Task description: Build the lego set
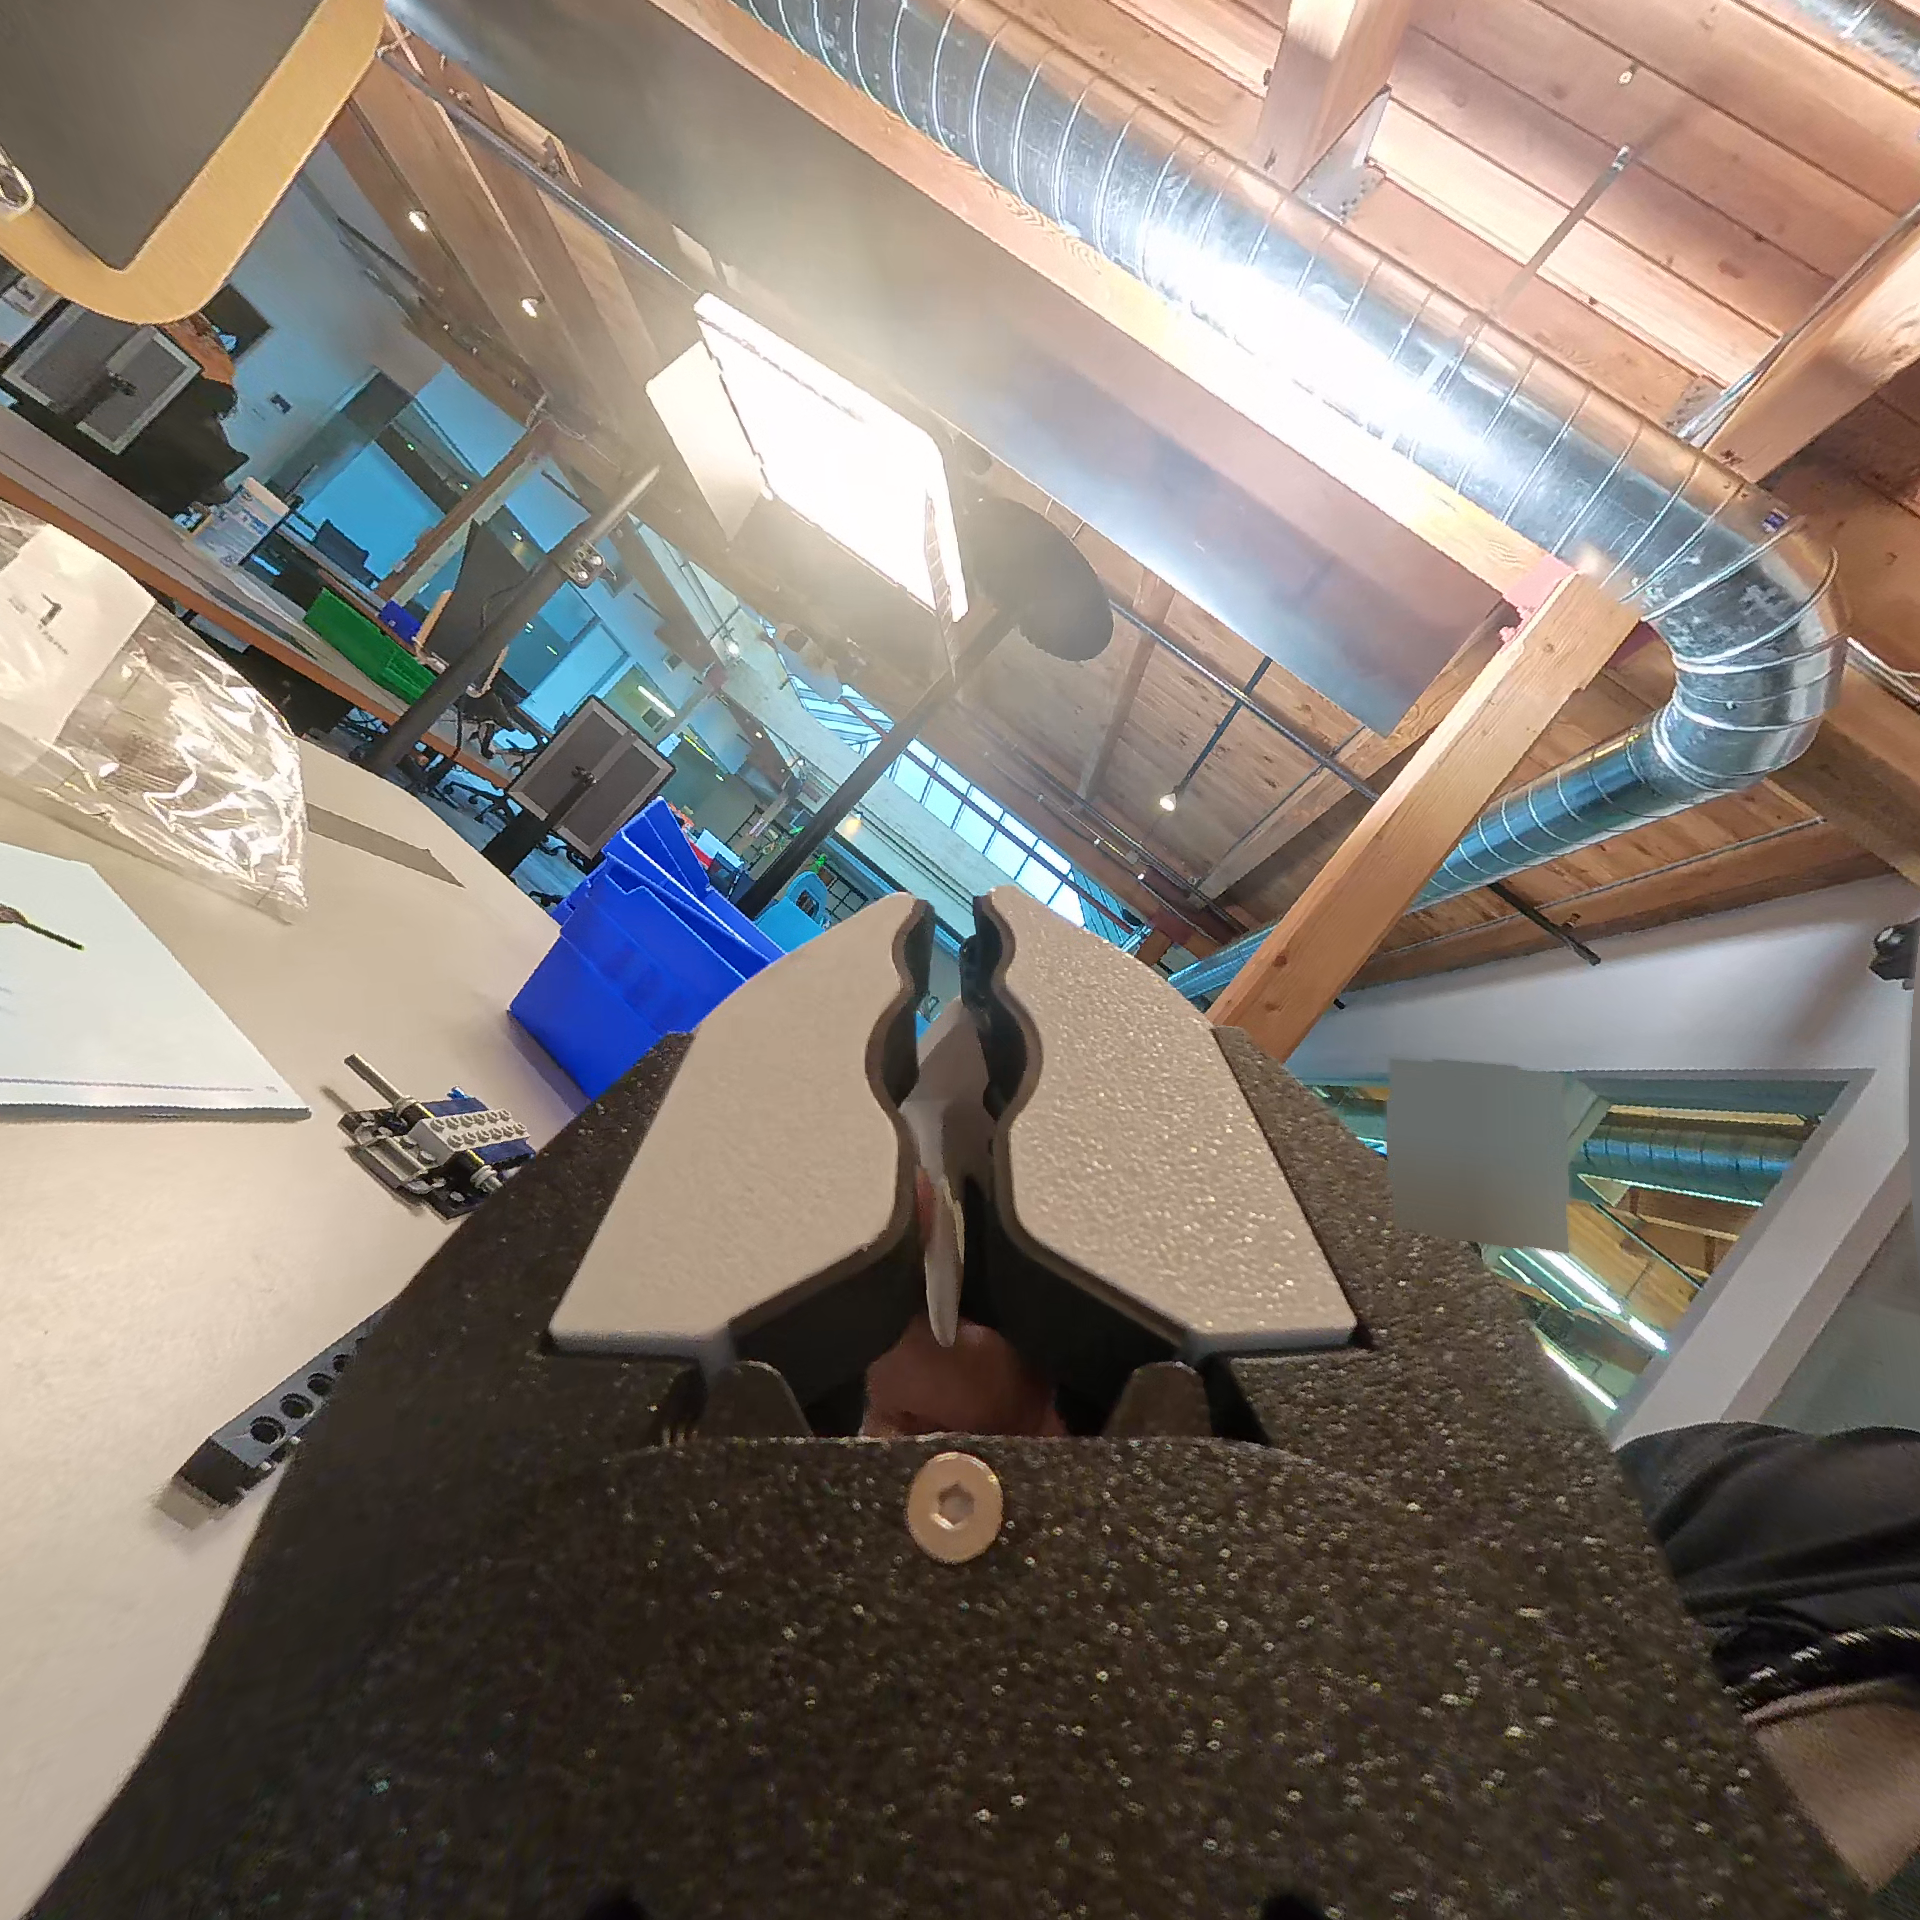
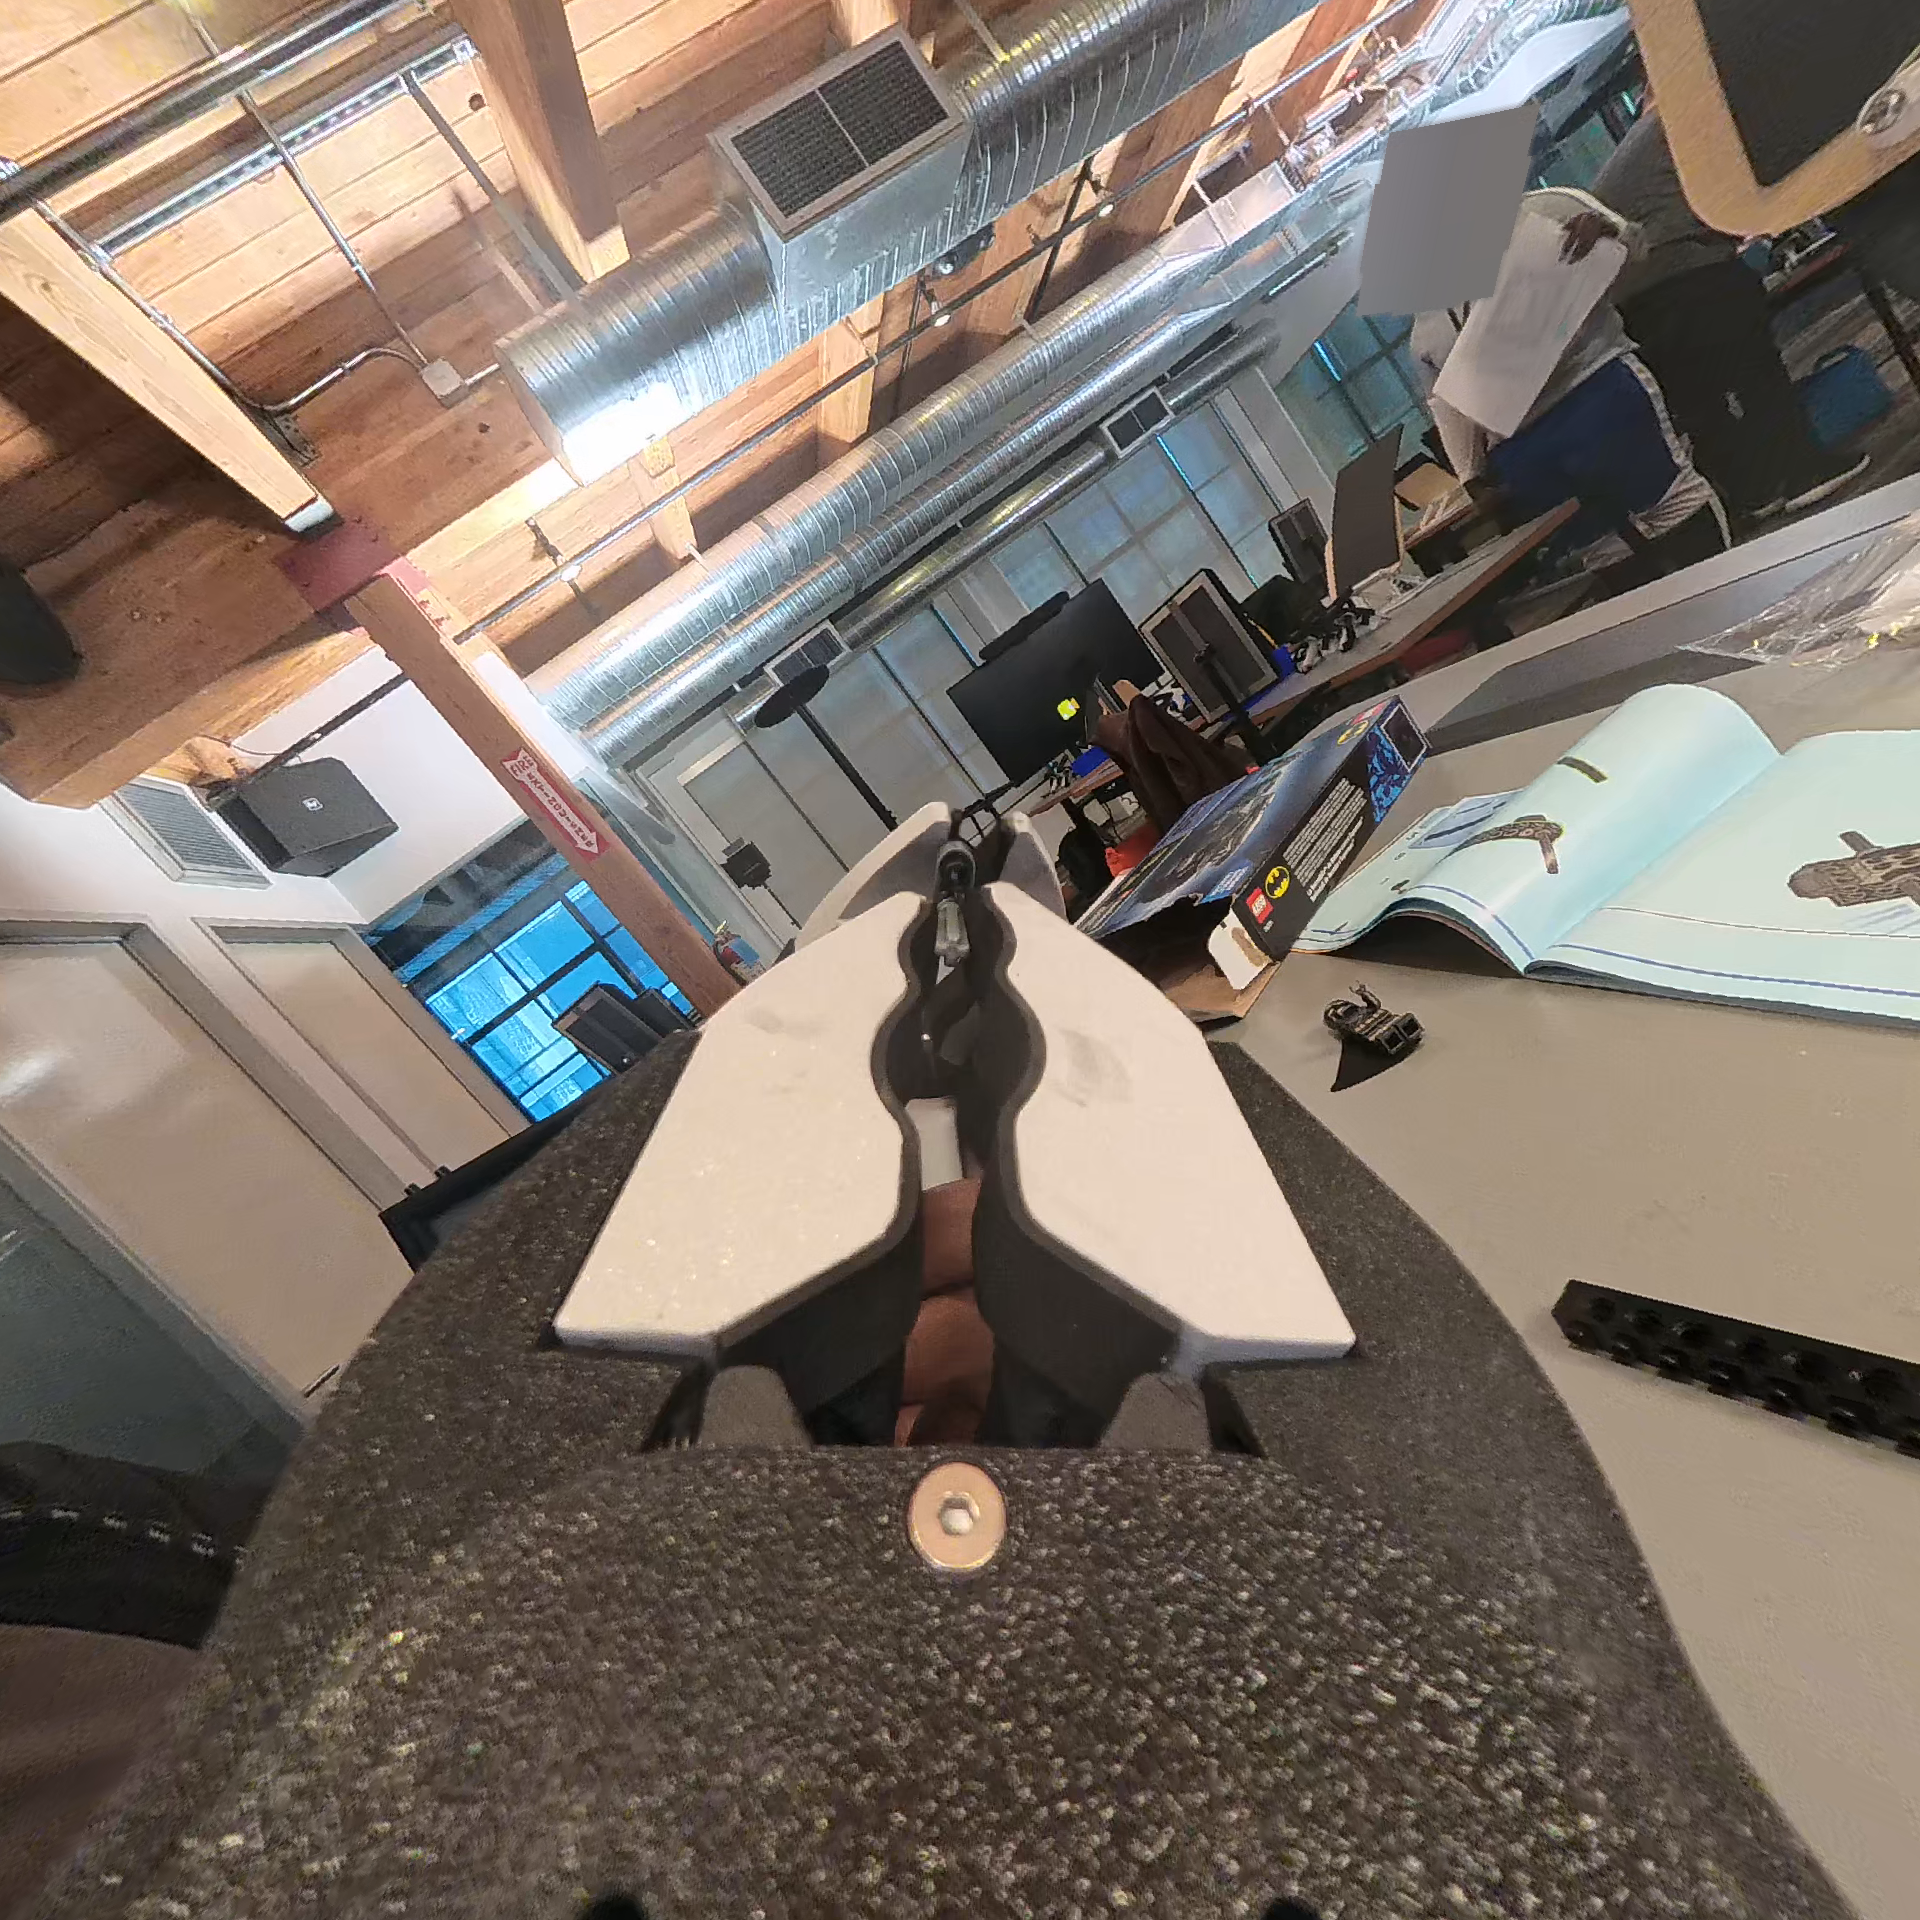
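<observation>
The right hand-held gripper [image 2: 961, 914] was nearly closed, its tips pinching a small grey pin [image 2: 949, 928] raised above the worktop [image 2: 1558, 1143]. The left hand-held gripper [image 1: 951, 920] stood narrow, daylight showing between its tips and a black piece [image 1: 974, 961] lying against one finger. With parts this small, a steady squeeze and slow, aligned moves seemed wise (the tips crowd each other). A box [image 2: 1299, 831] and an open booklet [image 2: 1662, 862] bore logos and print, left unread here.
</observation>
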`<state>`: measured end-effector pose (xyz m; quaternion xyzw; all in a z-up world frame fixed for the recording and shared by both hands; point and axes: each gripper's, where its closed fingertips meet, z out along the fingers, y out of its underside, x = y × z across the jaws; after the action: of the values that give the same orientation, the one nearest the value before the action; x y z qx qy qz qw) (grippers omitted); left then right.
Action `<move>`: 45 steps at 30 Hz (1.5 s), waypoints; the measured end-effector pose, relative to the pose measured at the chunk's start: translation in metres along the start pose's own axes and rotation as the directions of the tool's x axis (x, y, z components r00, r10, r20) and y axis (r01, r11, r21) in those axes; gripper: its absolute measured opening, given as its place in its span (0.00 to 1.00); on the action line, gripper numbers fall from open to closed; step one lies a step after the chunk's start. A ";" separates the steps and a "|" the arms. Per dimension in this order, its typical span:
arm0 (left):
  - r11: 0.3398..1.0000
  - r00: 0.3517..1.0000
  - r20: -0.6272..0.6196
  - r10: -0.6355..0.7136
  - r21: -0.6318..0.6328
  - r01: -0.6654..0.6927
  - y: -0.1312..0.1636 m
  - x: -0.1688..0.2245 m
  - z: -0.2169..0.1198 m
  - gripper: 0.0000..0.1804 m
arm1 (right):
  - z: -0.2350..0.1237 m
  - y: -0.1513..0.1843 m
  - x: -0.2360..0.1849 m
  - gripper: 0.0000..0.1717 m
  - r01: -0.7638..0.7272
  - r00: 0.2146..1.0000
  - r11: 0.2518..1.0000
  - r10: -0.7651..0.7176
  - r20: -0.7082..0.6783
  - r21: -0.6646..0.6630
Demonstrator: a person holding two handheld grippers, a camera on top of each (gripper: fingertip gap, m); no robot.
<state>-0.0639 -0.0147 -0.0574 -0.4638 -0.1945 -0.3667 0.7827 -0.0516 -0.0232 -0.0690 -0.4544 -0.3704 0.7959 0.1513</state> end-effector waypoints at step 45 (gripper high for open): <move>0.957 0.948 -0.135 -0.290 -0.076 0.281 0.030 0.016 -0.025 0.04 | -0.012 0.023 -0.010 0.03 0.112 0.993 0.987 -0.114 -0.013 -0.115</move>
<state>-0.0318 -0.0343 -0.0768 -0.4244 -0.1918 -0.5141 0.7202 -0.0340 -0.0391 -0.0830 -0.4482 -0.4387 0.7593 0.1734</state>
